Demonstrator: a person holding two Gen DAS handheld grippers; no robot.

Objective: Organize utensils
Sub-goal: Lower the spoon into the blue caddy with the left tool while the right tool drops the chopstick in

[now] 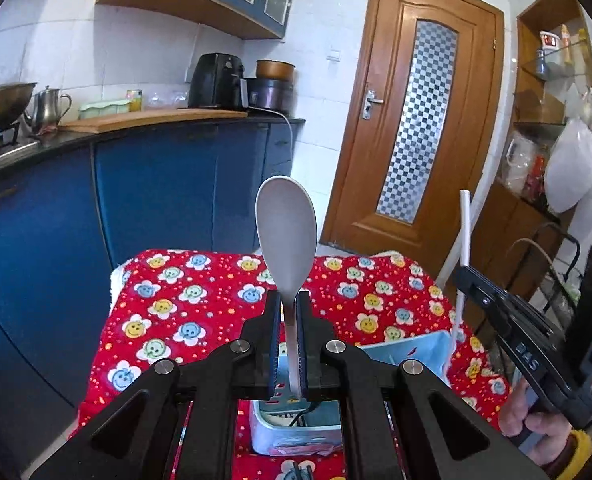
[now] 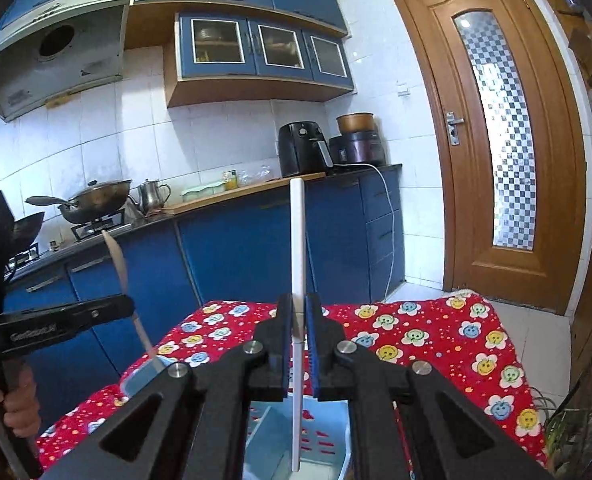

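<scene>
Flanking the blue caddy [image 2: 327, 446], spoon [image 1: 286, 236] and white stick [image 2: 297, 248] stand upright.

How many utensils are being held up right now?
2: a spoon clamped in the left tool, and a white chopstick clamped in the right tool. More may hide in the blue holder below.

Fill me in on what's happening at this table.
A person is sorting utensils with a pair of handheld tongs, one in each hand. The left tongs are shut on the handle of a grey spoon, bowl end up. The right tongs are shut on a white chopstick, held nearly upright. Both utensils hang just above a light blue utensil basket standing on the red flower-print tablecloth. Neither looks set down in it yet.
</scene>
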